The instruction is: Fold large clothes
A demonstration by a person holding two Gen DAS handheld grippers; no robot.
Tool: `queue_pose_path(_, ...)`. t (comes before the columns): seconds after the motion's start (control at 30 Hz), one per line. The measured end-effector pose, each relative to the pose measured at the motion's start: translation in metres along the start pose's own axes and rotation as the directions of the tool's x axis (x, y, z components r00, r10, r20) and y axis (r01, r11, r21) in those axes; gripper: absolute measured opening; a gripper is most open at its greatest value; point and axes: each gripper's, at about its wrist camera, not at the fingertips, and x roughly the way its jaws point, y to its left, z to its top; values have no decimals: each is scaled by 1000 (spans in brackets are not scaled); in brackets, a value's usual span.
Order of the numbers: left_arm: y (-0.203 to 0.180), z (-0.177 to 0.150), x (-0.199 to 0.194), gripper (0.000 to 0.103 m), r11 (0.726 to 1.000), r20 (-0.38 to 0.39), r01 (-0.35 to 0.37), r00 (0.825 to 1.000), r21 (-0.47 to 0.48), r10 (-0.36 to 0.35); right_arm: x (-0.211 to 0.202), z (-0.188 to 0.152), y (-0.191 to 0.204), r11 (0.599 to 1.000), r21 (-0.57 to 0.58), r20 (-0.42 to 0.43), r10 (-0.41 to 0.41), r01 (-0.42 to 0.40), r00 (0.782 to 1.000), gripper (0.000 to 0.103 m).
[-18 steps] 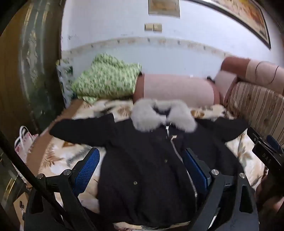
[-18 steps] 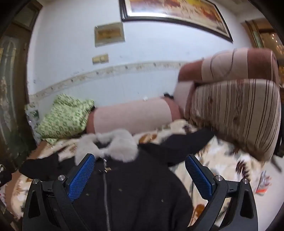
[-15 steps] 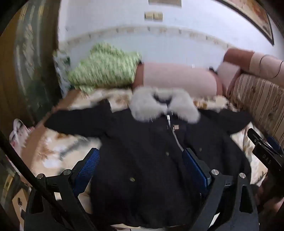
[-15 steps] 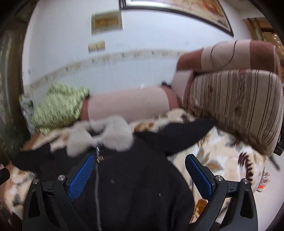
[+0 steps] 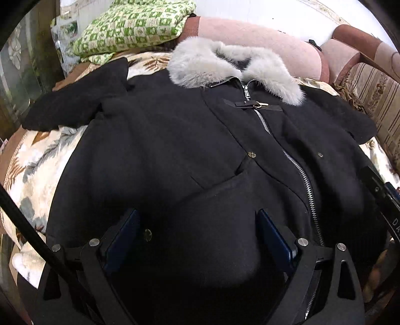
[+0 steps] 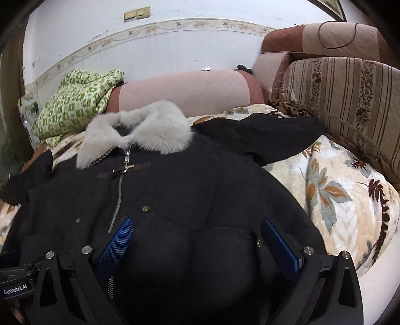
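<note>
Both my grippers, left and right, have dropped onto the near hem of the black coat, fingers spread wide, grasping nothing; folding can begin.

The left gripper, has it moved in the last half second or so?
Yes. The left gripper has dropped forward onto the black coat; the green blanket has slid to the frame's top.

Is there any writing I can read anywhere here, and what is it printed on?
"GenRobot.AI": white print on the black body of the left gripper, seen at the lower left of the right wrist view.
"DA", cut off at the picture's edge: on the right gripper, seen in the left wrist view.
Nothing readable on the black coat or the wall switch plate.
</note>
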Motion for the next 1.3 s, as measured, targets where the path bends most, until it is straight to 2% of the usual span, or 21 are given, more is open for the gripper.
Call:
queue_pose_path(0.07, -3, -2, 0, 94, 1000, 7, -11, 1000, 10, 11, -2, -3, -2, 1000, -2, 7, -2, 2, 1000, 102)
queue_pose_path(0.17, -3, -6, 7, 103, 1000, -34, -26, 999, 17, 27, -1, -3, -2, 1000, -13, 25, -8, 8, 1000, 103)
queue_pose_path(0.43, -2, -6, 8, 103, 998, -56, 2, 998, 61, 1, 0, -7, 2, 999, -23, 23, -28, 29, 999, 103)
queue_pose_path(0.6, 5, -5, -15, 103, 998, 14, 62, 998, -1, -62, -7, -8, 3, 998, -37, 55, -39, 41, 998, 103)
queue_pose_path(0.7, 5, -2, -39, 103, 1000, 113, 28, 993, -13, -26, -11, -10, 3, 997, -58, 79, -55, 60, 995, 103)
queue_pose_path(0.83, 0, -2, -67, 103, 999, 221, -44, 974, 13, 40, -16, -12, 4, 996, -54, 92, -62, 67, 994, 102)
queue_pose_path(1.03, -13, -7, -89, 103, 997, 267, -41, 963, 68, 21, -22, -14, 5, 995, -63, 116, -73, 81, 991, 102)
queue_pose_path(1.3, -22, -11, -91, 103, 996, 237, -48, 971, 79, 28, -27, -15, 3, 994, -60, 127, -78, 87, 989, 102)
